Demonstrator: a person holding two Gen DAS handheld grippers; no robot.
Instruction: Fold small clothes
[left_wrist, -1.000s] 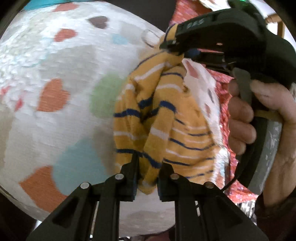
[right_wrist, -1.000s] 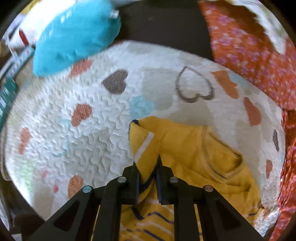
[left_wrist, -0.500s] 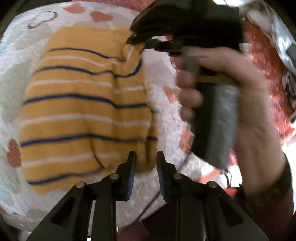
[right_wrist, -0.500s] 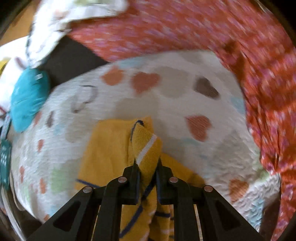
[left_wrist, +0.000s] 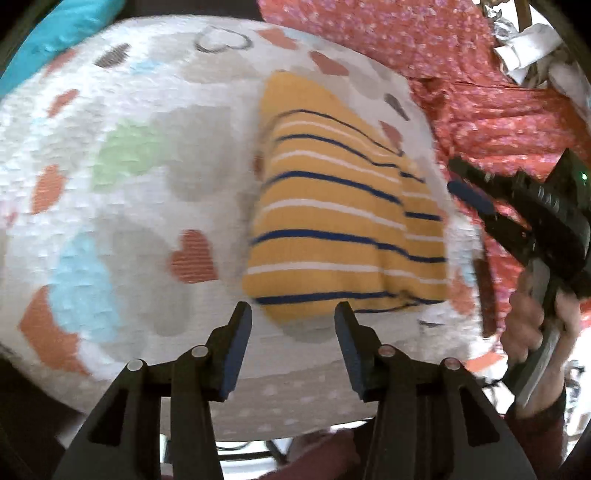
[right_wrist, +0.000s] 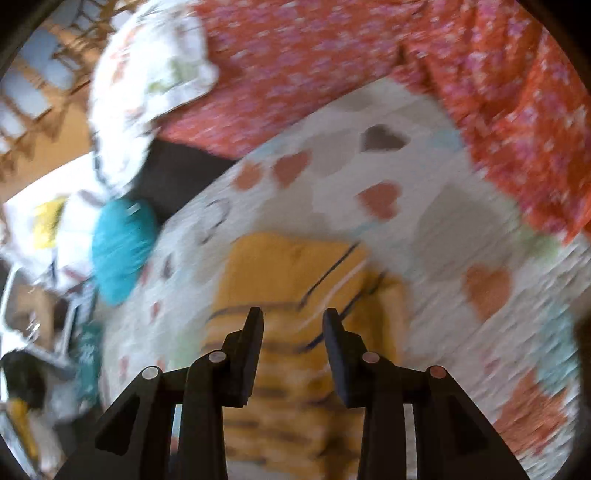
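Teal cushion (left_wrist: 48, 40) at upper left. Heart-print quilt (left_wrist: 140, 206) across centre. Folded yellow striped garment (left_wrist: 343, 221) centre-right on quilt. Left tool (left_wrist: 293, 321) wide apart, empty, just short of garment's near edge. Right tool (right_wrist: 293, 321) wide apart, empty, above garment (right_wrist: 295, 273). Red floral fabric (left_wrist: 461, 74) upper right.

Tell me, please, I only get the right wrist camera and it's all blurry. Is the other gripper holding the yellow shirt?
Observer: No. The left gripper has its jaws open and holds nothing, just short of the yellow shirt.
Operator: Is it folded?
Observer: It looks so. It lies as a flat bundle on the heart blanket, with sharp blue and white stripes on top.
Operator: Where's my gripper?
Observer: The right gripper is beside the shirt's right edge, with a hand on its handle.
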